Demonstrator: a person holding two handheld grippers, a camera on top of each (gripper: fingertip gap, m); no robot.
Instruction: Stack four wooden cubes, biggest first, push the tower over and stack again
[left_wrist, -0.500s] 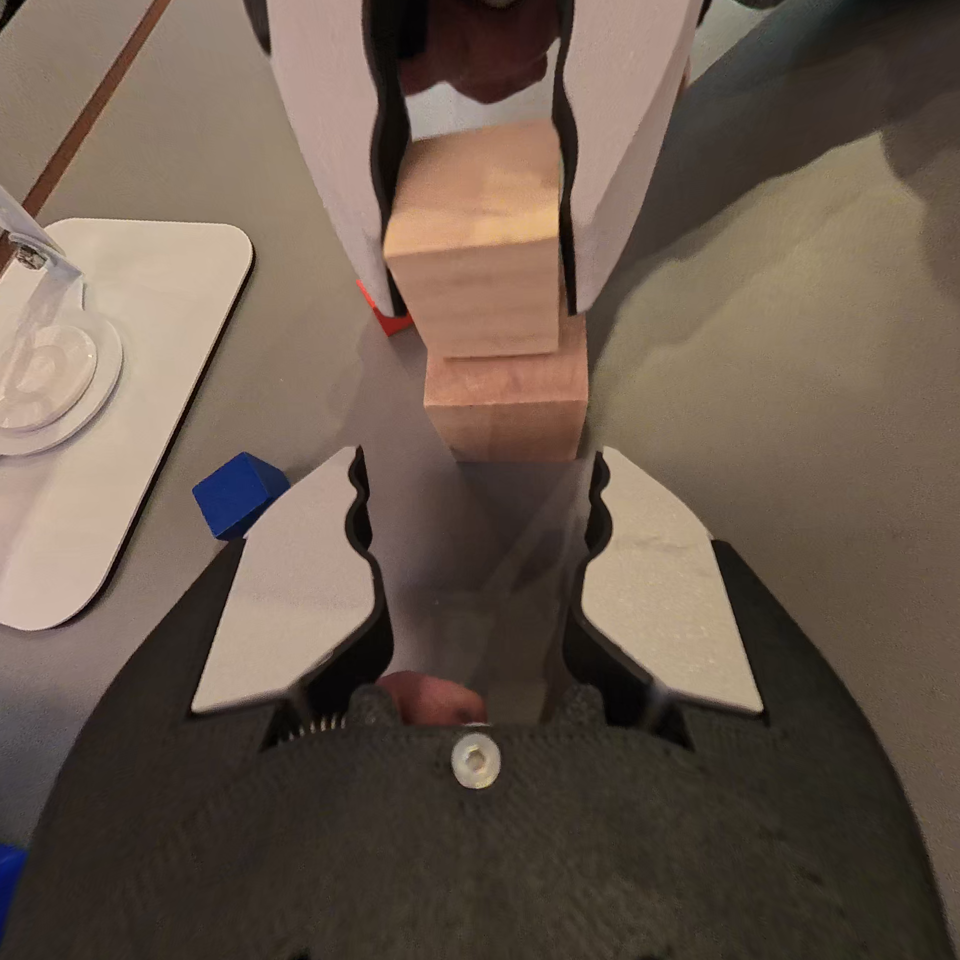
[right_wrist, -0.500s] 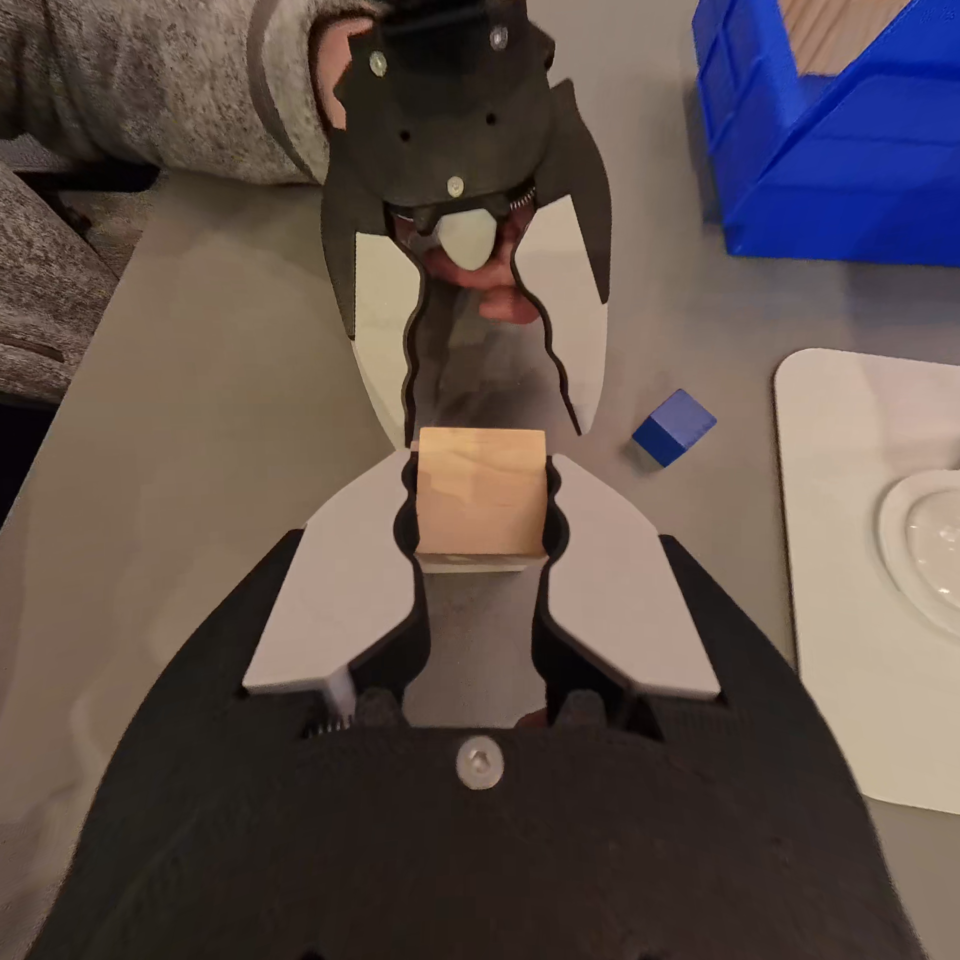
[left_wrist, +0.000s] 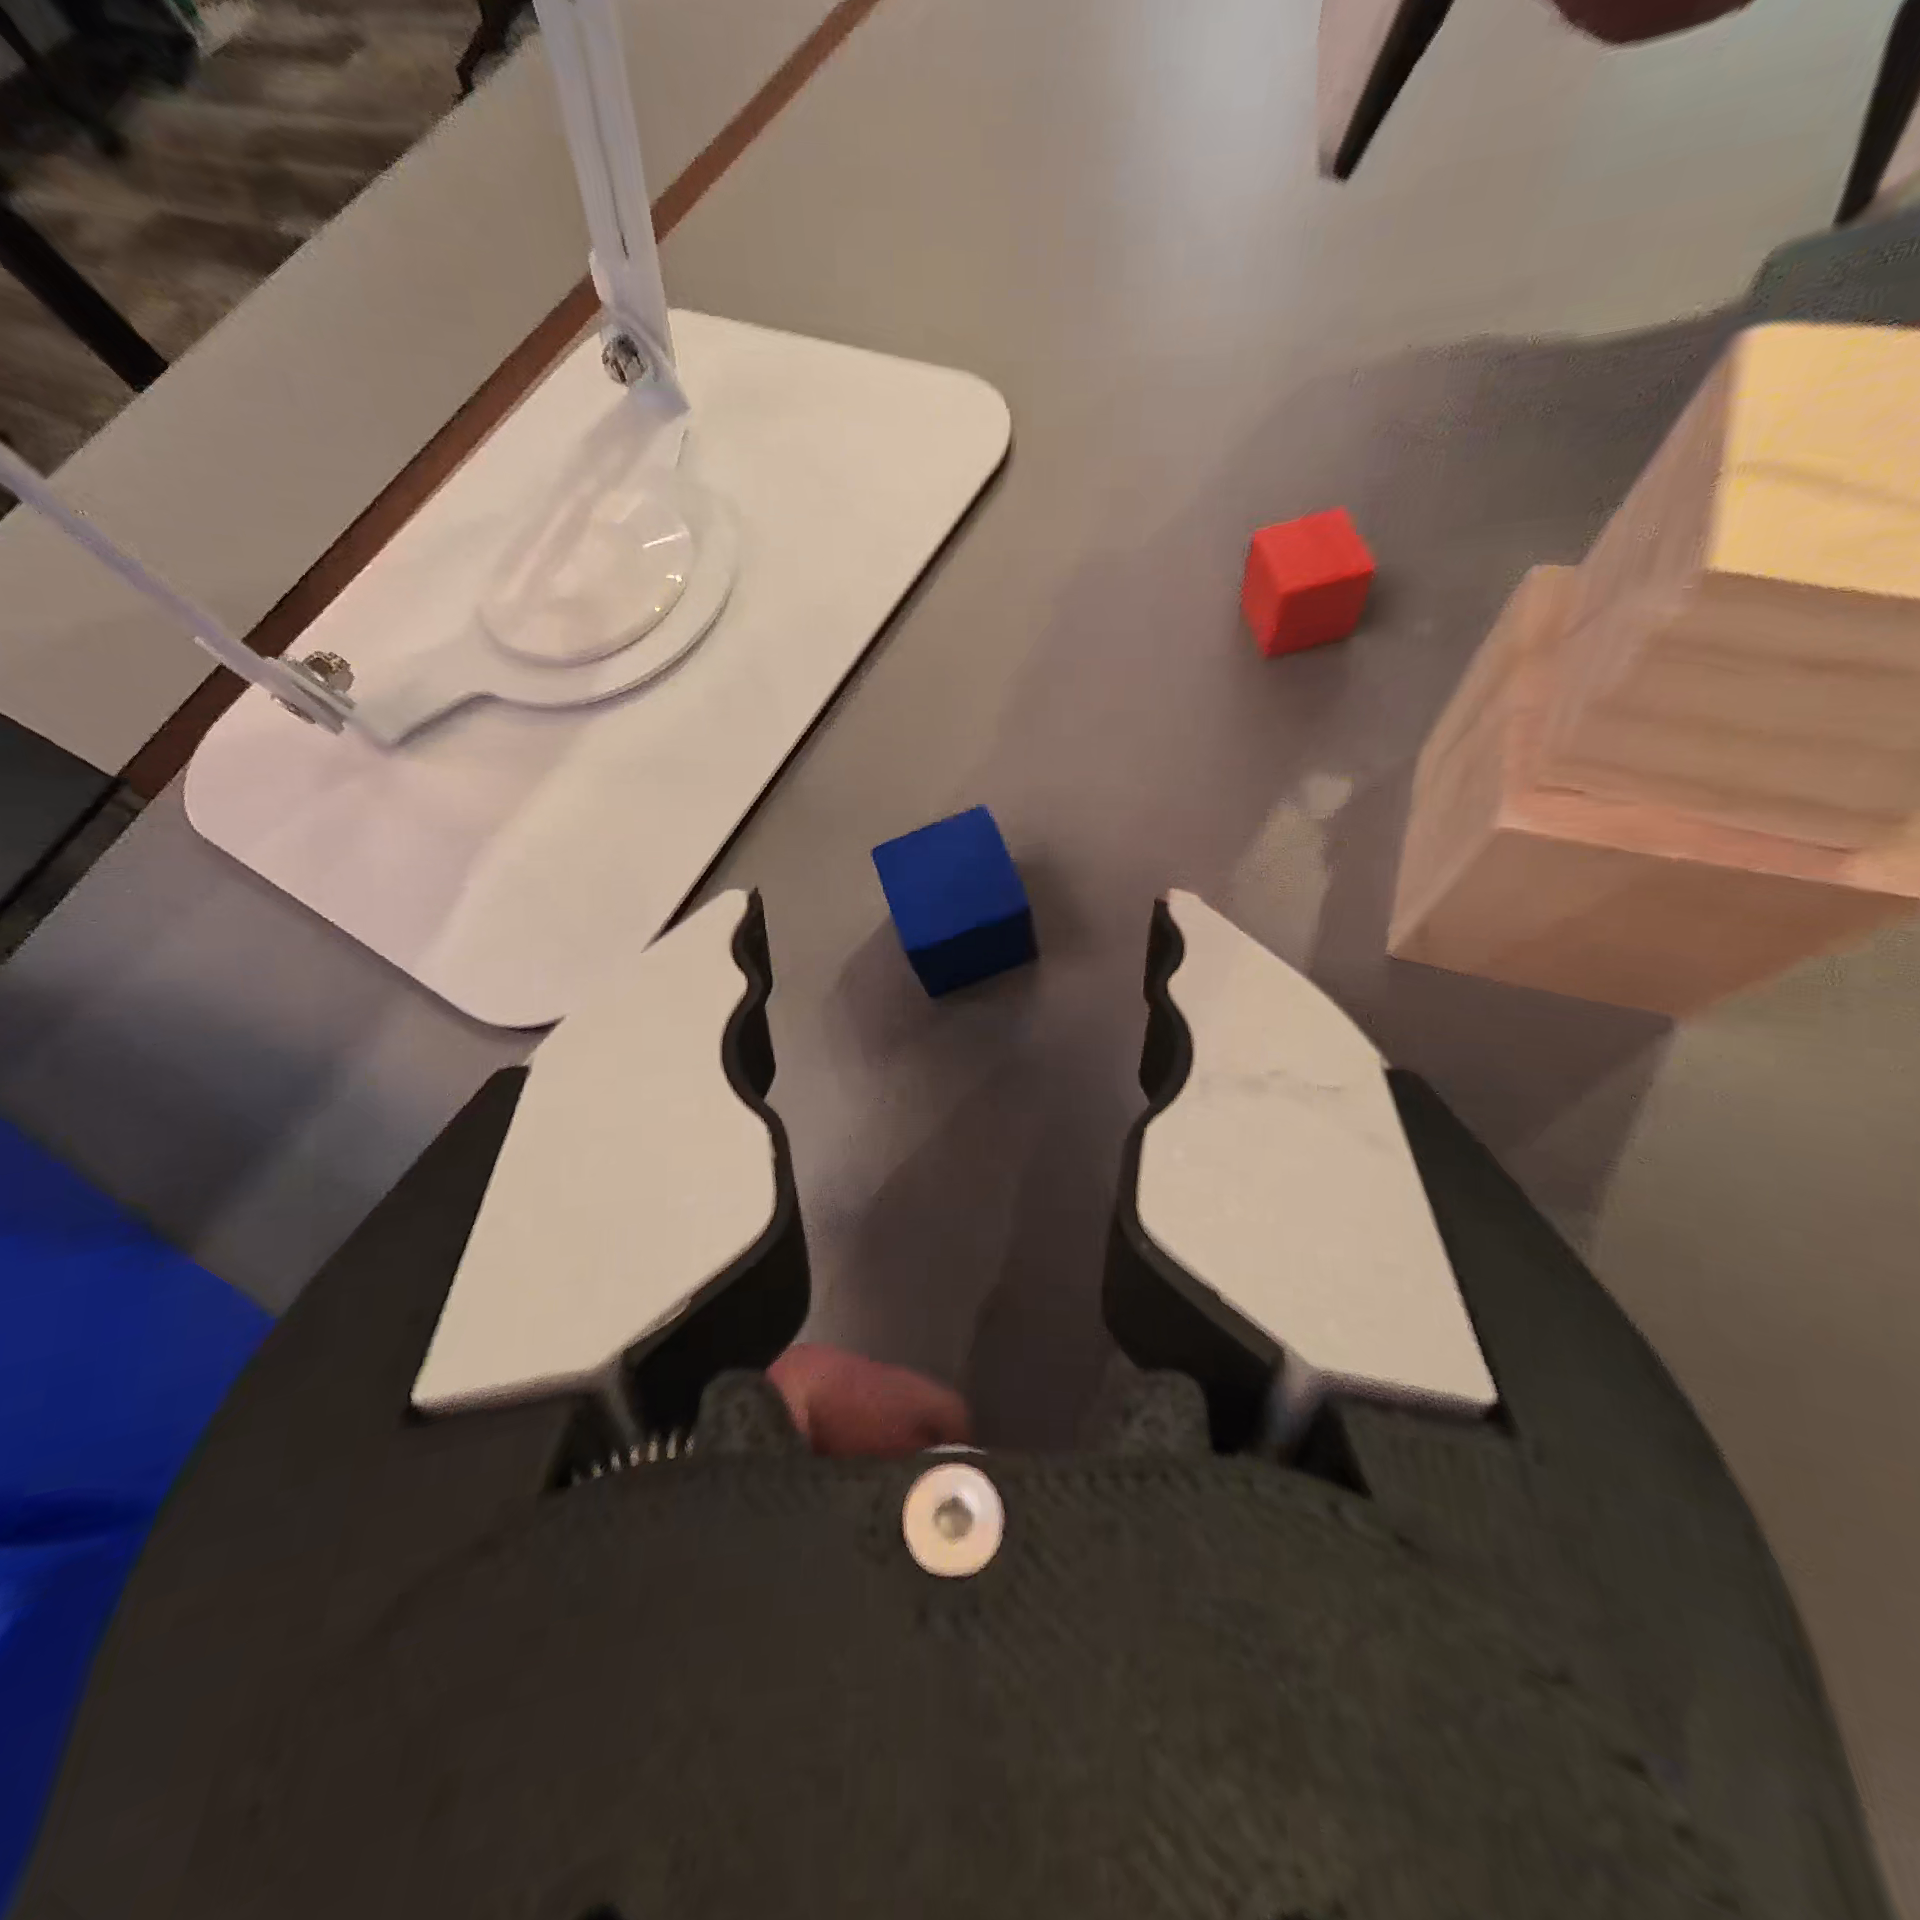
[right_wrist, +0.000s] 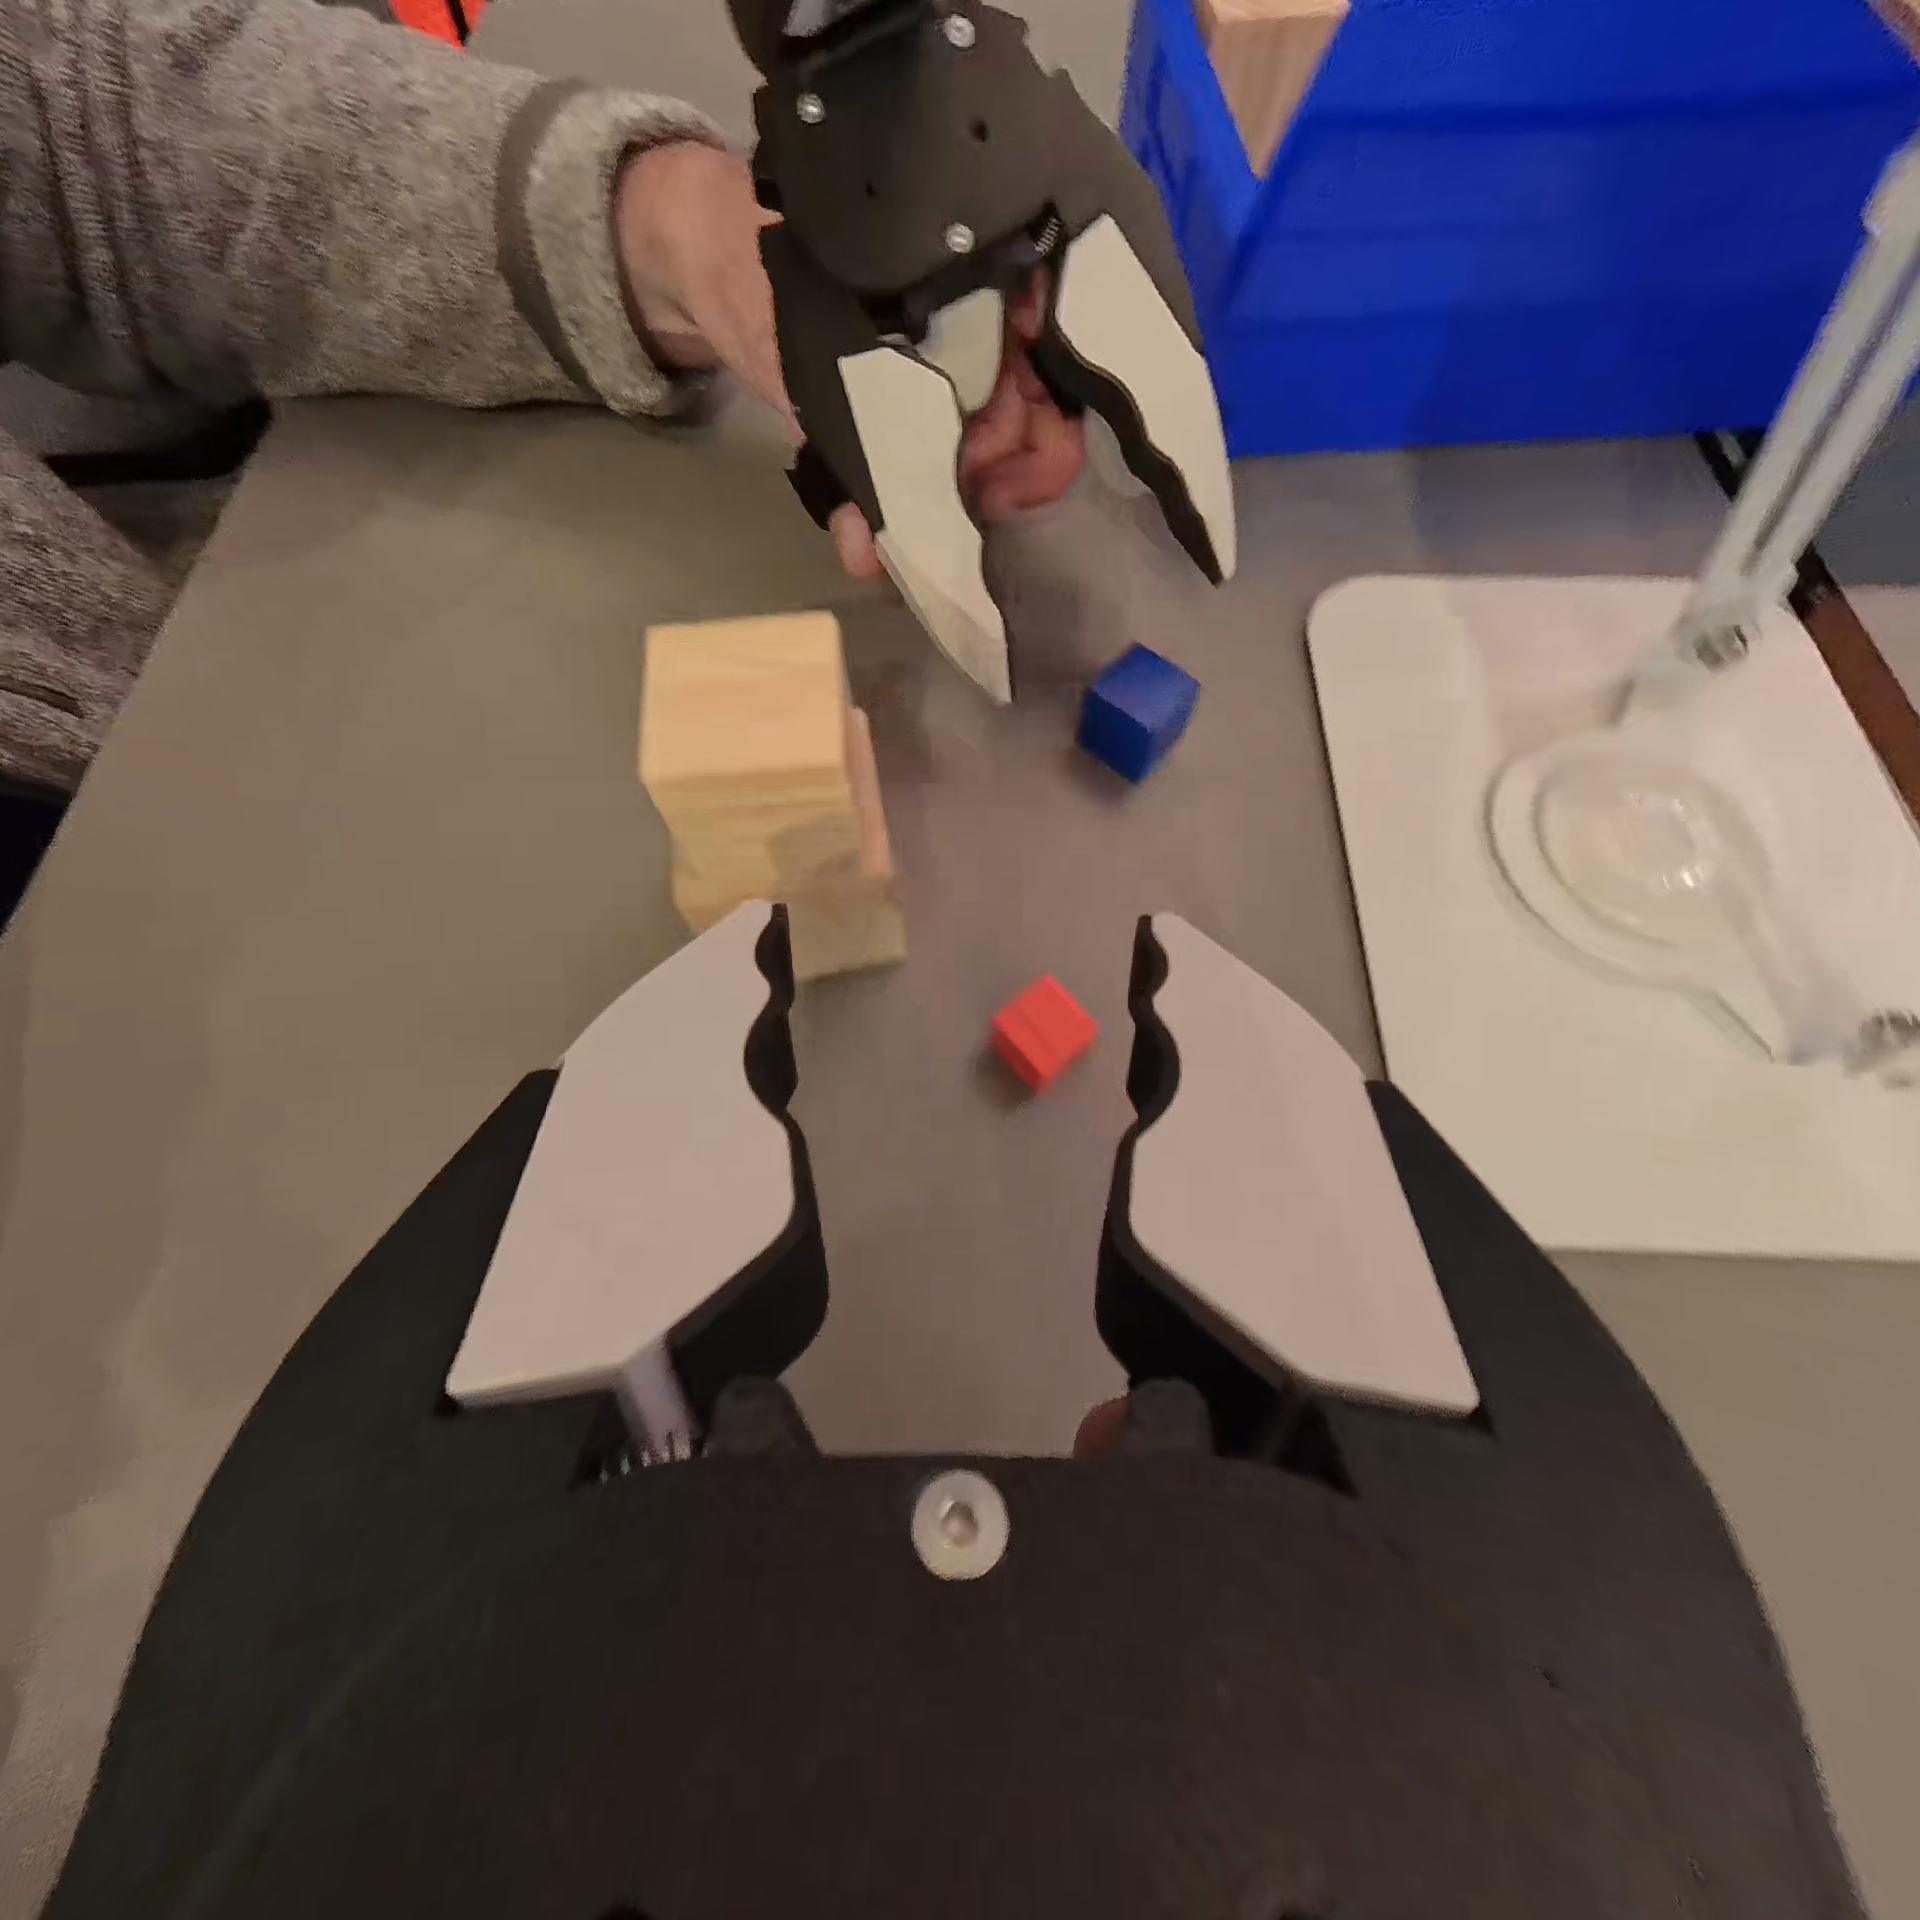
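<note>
Two natural-wood cubes are already stacked on the grey table (right_wrist: 312, 935): the larger bottom cube (right_wrist: 831, 935) carries the second cube (right_wrist: 743, 717), which is set slightly off-centre so that a strip of the lower one shows at one side. Two smaller cubes lie loose and well apart from the stack, the blue cube (left_wrist: 954, 900) near the white base plate (left_wrist: 831, 468) and the red cube (right_wrist: 1042, 1031) between the stack and that plate. The left gripper (left_wrist: 956, 914) is seen spread wide and empty, with the blue cube just beyond its tips; the right gripper (right_wrist: 961, 925) is likewise spread and empty, with the red cube lying in line with its gap. The painted cubes are judged to be light, rigid and not fragile, though their smooth faces may slip, so a hold across two opposite flat faces, square to the pads and near mid-height, would be best; a grip across corners is likely to twist them. Which of the two is the bigger cannot be told surely from these views, and the order depends on it. The stack is judged easily toppled, being offset, so any approach should be kept clear of it. The clear stand (left_wrist: 613, 582) with its white arm (left_wrist: 613, 187) rises from the base plate close to the blue cube and could be struck on the lift. A blue bin (right_wrist: 1558, 239) stands further off, holding more wood, and is not in the way.
</note>
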